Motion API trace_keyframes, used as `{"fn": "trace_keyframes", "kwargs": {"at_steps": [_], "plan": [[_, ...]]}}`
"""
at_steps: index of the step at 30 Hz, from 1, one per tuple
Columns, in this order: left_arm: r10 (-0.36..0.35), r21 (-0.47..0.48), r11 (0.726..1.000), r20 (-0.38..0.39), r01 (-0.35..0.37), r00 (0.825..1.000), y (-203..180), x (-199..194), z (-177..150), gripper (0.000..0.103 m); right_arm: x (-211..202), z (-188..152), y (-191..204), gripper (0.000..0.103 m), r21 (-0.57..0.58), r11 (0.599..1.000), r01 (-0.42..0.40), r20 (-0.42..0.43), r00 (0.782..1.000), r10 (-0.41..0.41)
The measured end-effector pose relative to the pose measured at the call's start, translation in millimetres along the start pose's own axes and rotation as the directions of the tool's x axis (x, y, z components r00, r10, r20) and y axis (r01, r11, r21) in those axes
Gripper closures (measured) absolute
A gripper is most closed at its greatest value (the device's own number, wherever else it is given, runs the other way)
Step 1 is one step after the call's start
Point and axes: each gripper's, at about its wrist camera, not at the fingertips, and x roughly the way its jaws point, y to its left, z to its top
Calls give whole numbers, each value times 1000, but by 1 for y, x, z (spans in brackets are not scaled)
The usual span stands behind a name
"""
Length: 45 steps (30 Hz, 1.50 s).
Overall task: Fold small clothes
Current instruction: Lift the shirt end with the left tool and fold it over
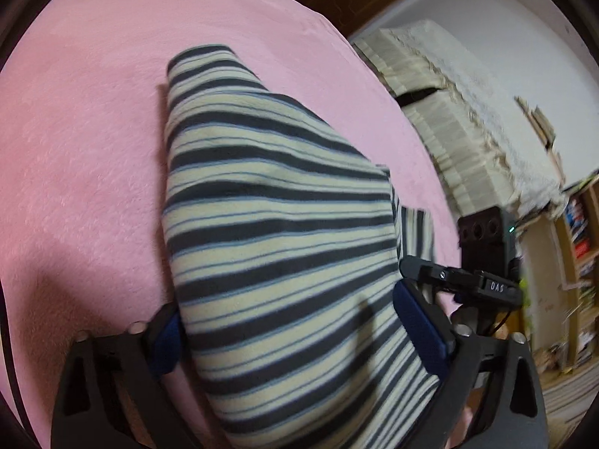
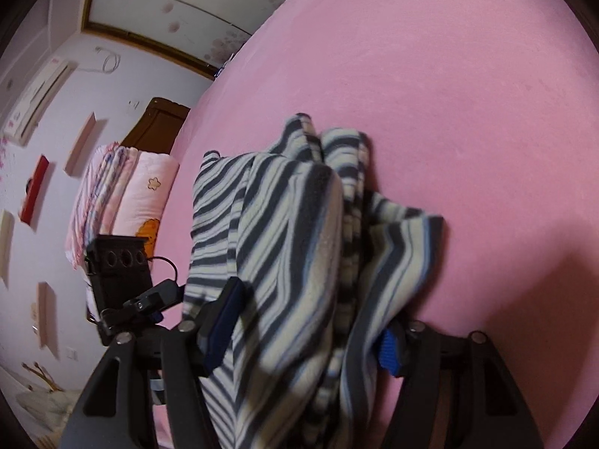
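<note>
A small striped garment [image 1: 269, 202], cream with dark grey and blue stripes, hangs over the pink bed sheet [image 1: 93, 119]. My left gripper [image 1: 292, 329] is shut on its near edge, and the cloth bulges out between the blue pads [image 1: 419, 321]. The cloth stretches forward to a folded tip at the far end. In the right wrist view the same garment [image 2: 292, 232] is bunched in folds, and my right gripper [image 2: 303, 333] is shut on it, with blue pads [image 2: 221, 321] on either side. The other gripper [image 1: 483, 262] shows at the right of the left wrist view.
The pink sheet [image 2: 468, 112] covers the whole bed. A cream lace-covered unit [image 1: 449, 112] and a bookshelf [image 1: 580, 247] stand beyond the bed's right edge. A folded pink quilt [image 2: 123, 194] lies at the bed's far left, by a wall with an air conditioner [image 2: 37, 101].
</note>
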Motion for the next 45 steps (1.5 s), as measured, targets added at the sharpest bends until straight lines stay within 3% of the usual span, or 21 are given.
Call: {"fn": "trace_keyframes", "kwargs": {"at_steps": [1, 4, 7, 10, 12, 18, 23, 28, 31, 35, 38, 41, 45], "plan": [[40, 26, 999, -5, -39, 999, -2, 1, -1, 33, 0, 0, 1, 65, -17, 1000, 4, 3, 1000, -4], [73, 22, 997, 1, -73, 997, 1, 0, 0, 58, -4, -5, 5, 75, -61, 998, 15, 18, 1000, -14], [123, 30, 992, 20, -123, 992, -6, -5, 0, 70, -6, -9, 23, 78, -129, 988, 88, 55, 995, -82], [240, 105, 964, 60, -245, 969, -33, -9, -2, 75, -10, -16, 46, 79, -202, 963, 177, 102, 982, -159], [282, 121, 949, 85, -291, 956, -46, -16, -3, 76, -16, -23, 68, 80, -255, 935, 245, 144, 966, -214], [315, 154, 927, 175, -342, 933, -95, -64, -11, 77, -55, -47, 127, 81, -322, 888, 327, 252, 934, -252], [305, 189, 916, 243, -353, 921, -131, -137, -31, 77, -97, -71, 182, 81, -361, 880, 309, 291, 934, -209], [313, 210, 897, 317, -388, 895, -153, -230, -51, 76, -123, -95, 250, 81, -426, 867, 257, 302, 944, -131], [349, 214, 872, 362, -441, 864, -155, -285, -57, 76, -126, -104, 291, 81, -452, 869, 201, 303, 951, -62], [433, 204, 811, 420, -548, 798, -140, -346, -49, 75, -102, -105, 335, 81, -463, 878, 125, 304, 952, 24], [502, 184, 766, 428, -616, 751, -111, -370, -34, 75, -60, -93, 356, 81, -440, 896, 60, 290, 954, 79], [566, 152, 735, 398, -661, 722, -68, -382, -16, 75, -10, -77, 361, 80, -400, 917, 1, 261, 959, 113], [636, 142, 699, 326, -701, 699, 7, -369, 13, 74, 69, -54, 344, 80, -308, 949, -71, 203, 969, 138]]}}
